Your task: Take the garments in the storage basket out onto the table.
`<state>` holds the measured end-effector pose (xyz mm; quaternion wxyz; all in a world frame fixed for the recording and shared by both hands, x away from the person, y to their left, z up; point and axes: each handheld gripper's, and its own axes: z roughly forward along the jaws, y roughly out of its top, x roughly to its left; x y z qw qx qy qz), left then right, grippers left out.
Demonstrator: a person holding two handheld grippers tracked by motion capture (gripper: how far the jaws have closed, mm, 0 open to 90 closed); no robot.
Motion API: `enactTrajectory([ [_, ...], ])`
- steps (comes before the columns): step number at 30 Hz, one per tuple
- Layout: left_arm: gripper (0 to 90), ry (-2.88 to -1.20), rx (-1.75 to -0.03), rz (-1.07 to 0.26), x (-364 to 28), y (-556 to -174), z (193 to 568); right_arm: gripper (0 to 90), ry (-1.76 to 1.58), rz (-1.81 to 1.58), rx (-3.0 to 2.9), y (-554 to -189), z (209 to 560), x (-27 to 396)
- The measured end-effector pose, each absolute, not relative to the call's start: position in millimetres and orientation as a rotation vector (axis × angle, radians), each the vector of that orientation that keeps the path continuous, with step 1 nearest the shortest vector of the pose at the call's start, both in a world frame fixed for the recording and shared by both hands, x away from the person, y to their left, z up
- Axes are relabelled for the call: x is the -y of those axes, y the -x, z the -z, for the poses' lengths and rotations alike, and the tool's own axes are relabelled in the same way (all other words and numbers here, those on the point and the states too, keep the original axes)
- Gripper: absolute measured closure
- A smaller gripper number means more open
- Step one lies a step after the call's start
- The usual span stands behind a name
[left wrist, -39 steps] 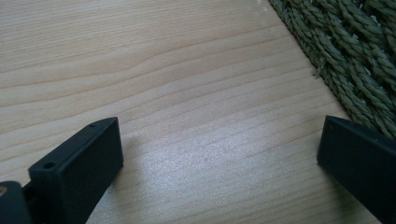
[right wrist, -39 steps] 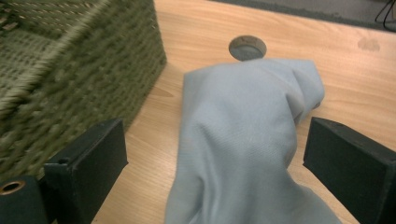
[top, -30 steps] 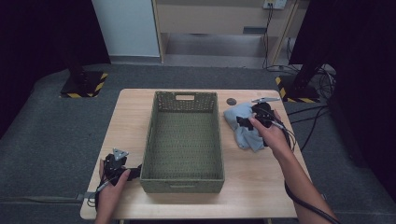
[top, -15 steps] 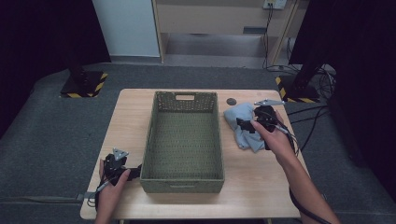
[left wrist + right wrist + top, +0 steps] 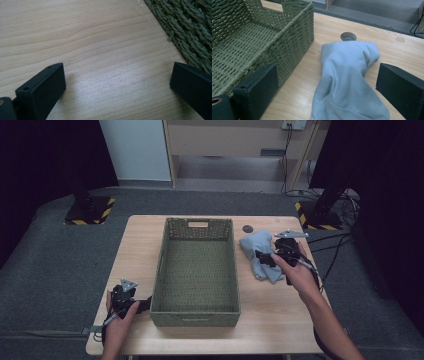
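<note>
Basket: one green woven basket (image 5: 196,265), empty, in the middle of the table (image 5: 140,237); a handle slot is cut in its far wall.
Cloth: one light blue cloth (image 5: 257,254), crumpled, on the table just right of the basket, apart from its wall.
Disc: one small dark round disc (image 5: 247,228) set in the tabletop beyond the cloth, near the basket's far right corner.
Left gripper: the left gripper (image 5: 145,303) sits low at the basket's near left corner, jaws spread wide, bare wood between them, one jaw close to the weave.
Right gripper: the right gripper (image 5: 263,258) is over the cloth, right of the basket, jaws wide on either side of it, nothing clasped.
Open room: bare wood left of the basket and along the near edge right of it.
</note>
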<state>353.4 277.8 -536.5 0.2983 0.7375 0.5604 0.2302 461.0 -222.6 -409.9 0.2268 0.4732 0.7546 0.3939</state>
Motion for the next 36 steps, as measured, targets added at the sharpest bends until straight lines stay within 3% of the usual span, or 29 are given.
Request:
enactTrajectory([
  [36,0.0,-1.959,-1.489,-0.612,-277.8,-353.4,536.5,3.1,-1.244,-1.08,-2.099,-409.3,426.5,230.7],
])
